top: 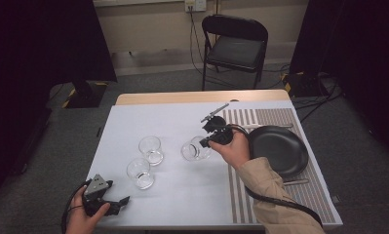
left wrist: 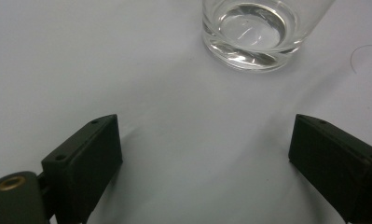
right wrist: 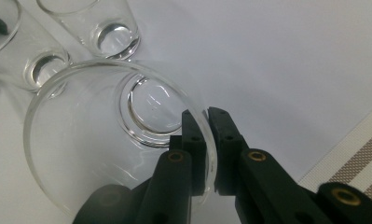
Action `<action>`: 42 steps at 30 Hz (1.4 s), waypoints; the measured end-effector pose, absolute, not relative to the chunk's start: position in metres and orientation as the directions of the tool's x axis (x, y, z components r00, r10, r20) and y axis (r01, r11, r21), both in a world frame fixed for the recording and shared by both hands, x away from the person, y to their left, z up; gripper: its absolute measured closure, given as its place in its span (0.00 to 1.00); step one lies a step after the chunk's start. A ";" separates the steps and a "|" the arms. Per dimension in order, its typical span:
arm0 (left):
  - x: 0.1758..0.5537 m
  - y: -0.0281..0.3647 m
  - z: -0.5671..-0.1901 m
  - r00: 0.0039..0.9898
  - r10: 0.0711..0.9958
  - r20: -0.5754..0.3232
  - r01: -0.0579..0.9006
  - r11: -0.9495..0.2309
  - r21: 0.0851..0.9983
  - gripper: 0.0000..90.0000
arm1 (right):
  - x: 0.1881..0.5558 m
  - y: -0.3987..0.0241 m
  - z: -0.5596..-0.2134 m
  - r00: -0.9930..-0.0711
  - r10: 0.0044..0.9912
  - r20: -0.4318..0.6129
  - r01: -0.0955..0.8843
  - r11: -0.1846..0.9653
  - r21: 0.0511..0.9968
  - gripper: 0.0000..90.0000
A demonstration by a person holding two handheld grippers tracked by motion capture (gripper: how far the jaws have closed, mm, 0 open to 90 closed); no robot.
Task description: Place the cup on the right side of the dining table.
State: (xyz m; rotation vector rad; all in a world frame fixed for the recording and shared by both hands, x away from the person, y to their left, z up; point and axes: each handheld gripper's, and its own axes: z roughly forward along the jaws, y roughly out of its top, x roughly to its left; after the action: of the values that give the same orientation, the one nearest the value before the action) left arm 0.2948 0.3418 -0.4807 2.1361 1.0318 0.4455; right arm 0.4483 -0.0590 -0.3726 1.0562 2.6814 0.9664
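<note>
Reaching forward, the right gripper (top: 207,141) pinches a tilted glass (top: 194,149) by its rim.

The left gripper (left wrist: 204,158) hovers over a white tabletop (left wrist: 81,60), its two black jaws spread wide apart — nothing between them. Ahead of the jaws, toward the right one, stands an empty clear glass (left wrist: 258,32).
</note>
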 end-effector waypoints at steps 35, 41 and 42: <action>0.295 0.342 -0.481 0.621 0.784 0.001 0.538 -0.427 0.727 0.09 | 0.461 -0.102 -0.367 -0.684 0.723 0.096 0.621 0.508 0.597 0.96; 0.295 0.342 -0.481 0.622 0.783 0.000 0.537 -0.426 0.728 0.10 | 0.463 -0.108 -0.369 -0.674 0.732 0.093 0.628 0.502 0.595 0.96; 0.295 0.342 -0.481 0.622 0.783 0.000 0.537 -0.426 0.728 0.10 | 0.463 -0.108 -0.369 -0.674 0.732 0.093 0.628 0.502 0.595 0.96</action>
State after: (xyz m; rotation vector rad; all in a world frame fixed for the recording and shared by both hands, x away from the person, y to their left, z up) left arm 0.2948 0.3419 -0.4809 2.1336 1.0303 0.4452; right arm 0.4631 -0.1077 -0.3686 1.1752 2.5708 0.9108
